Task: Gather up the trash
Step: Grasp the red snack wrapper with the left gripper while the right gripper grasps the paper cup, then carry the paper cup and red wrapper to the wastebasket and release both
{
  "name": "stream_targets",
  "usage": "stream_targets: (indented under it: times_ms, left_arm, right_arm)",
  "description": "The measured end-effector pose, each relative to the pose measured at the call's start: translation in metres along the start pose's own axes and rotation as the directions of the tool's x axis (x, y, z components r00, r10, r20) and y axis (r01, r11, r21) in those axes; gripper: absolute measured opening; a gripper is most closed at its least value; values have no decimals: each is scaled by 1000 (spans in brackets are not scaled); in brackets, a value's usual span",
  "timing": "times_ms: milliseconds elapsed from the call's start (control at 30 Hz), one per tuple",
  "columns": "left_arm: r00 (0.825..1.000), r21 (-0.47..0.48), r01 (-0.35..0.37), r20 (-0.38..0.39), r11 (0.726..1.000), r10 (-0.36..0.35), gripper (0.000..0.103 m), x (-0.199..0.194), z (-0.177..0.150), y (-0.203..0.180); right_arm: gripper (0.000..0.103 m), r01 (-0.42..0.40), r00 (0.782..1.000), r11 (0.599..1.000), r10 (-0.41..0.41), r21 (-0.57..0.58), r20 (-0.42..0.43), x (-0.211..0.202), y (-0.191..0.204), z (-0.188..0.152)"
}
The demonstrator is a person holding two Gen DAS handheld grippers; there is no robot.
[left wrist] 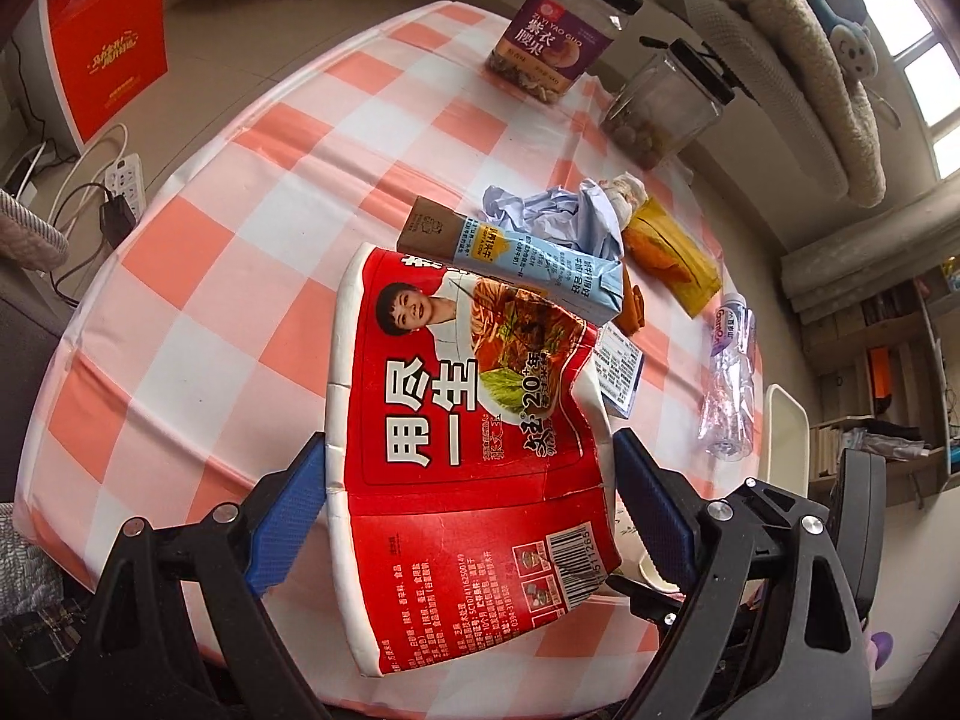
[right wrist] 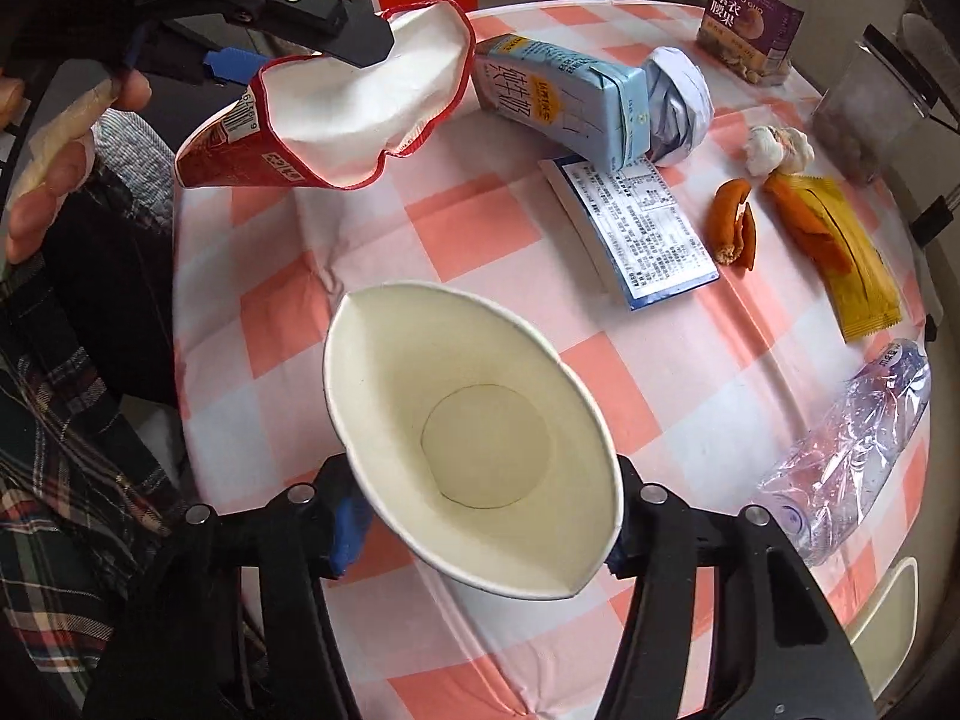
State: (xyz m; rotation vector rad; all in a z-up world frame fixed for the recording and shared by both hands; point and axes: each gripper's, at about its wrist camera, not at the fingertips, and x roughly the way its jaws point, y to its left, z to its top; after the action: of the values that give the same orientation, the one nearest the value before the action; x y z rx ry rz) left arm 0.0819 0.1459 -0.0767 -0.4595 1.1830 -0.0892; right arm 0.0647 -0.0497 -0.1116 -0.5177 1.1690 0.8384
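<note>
My left gripper (left wrist: 471, 480) is shut on a squashed red instant-noodle bowl (left wrist: 462, 420) and holds it above the checked table; the bowl also shows in the right wrist view (right wrist: 360, 114) at upper left. My right gripper (right wrist: 483, 525) is shut on a white paper cup (right wrist: 474, 438), squeezed oval, mouth toward the camera. On the table lie a light blue milk carton (right wrist: 564, 99), crumpled paper (right wrist: 681, 105), a printed blue-edged packet (right wrist: 636, 222), orange peel (right wrist: 735, 222), a yellow wrapper (right wrist: 852, 258) and a crushed clear bottle (right wrist: 852, 450).
The round table (left wrist: 198, 252) has a pink and white checked cloth. Two jars (left wrist: 558, 30) (left wrist: 666, 105) stand at its far edge. A garlic bulb (right wrist: 777, 147) lies near the wrapper. A red box (left wrist: 108, 60) and a power strip (left wrist: 123, 186) sit on the floor.
</note>
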Motion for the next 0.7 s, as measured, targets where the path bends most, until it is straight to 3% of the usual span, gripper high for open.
stream_targets:
  times_ms: [167, 333, 533, 700]
  left_arm:
    - [999, -7, 12, 34, 1000, -12, 89, -6, 2, 1]
    - [997, -18, 20, 80, 1000, -19, 89, -11, 3, 1]
    - [986, -22, 23, 167, 1000, -19, 89, -21, 6, -3]
    - [966, -3, 1, 257, 1000, 0, 89, -31, 5, -14]
  right_arm:
    - [50, -10, 996, 999, 5, 52, 90, -13, -5, 10]
    - [50, -13, 978, 990, -17, 144, 206, -35, -15, 22]
    - [50, 26, 953, 963, -105, 269, 283, -53, -25, 25]
    - [51, 43, 929, 922, -178, 384, 324, -63, -35, 20]
